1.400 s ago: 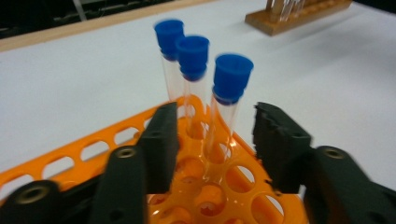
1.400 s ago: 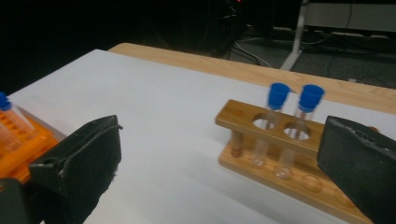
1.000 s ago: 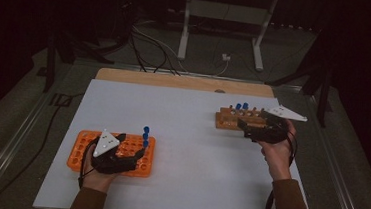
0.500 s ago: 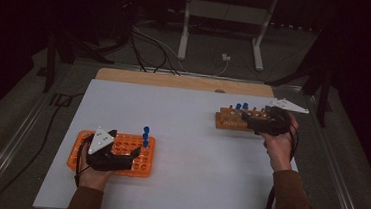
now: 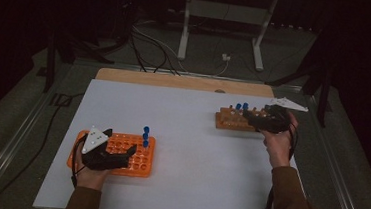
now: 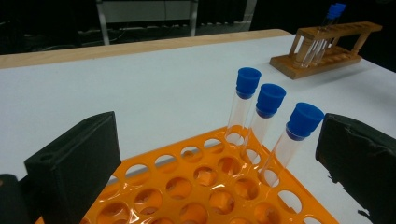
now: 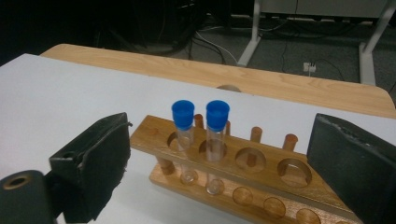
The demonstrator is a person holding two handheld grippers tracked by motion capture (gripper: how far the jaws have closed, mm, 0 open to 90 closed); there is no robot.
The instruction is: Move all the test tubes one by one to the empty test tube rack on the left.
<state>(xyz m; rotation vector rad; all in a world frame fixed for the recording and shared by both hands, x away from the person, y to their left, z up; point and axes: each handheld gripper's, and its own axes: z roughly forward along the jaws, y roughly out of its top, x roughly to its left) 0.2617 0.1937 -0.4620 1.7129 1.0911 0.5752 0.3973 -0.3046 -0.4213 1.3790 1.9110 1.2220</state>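
An orange tube rack (image 5: pixel 141 157) lies near the table's front left, with three blue-capped clear tubes (image 5: pixel 145 136) standing at its far right corner. My left gripper (image 5: pixel 128 156) hovers over it. Its jaws have just been opening and stand open, the tubes (image 6: pixel 261 116) ahead of them above the rack (image 6: pixel 205 186), untouched. A wooden rack (image 5: pixel 230 119) at the back right holds two blue-capped tubes (image 5: pixel 242 107). My right gripper (image 5: pixel 250 120) points at its right end. Its jaws have just been closing a little but are open, and the rack (image 7: pixel 252 163) and tubes (image 7: pixel 201 116) lie ahead, apart from the pads.
The white tabletop (image 5: pixel 196 130) stretches between the two racks. A bare wooden strip (image 5: pixel 185 82) runs along its far edge. Beyond it stand a metal stand (image 5: pixel 220 17) and floor cables (image 5: pixel 148 41) in the dark.
My right gripper has shifted a little toward the table's far side, beside the wooden rack's right end. The left hand has kept its place over the orange rack.
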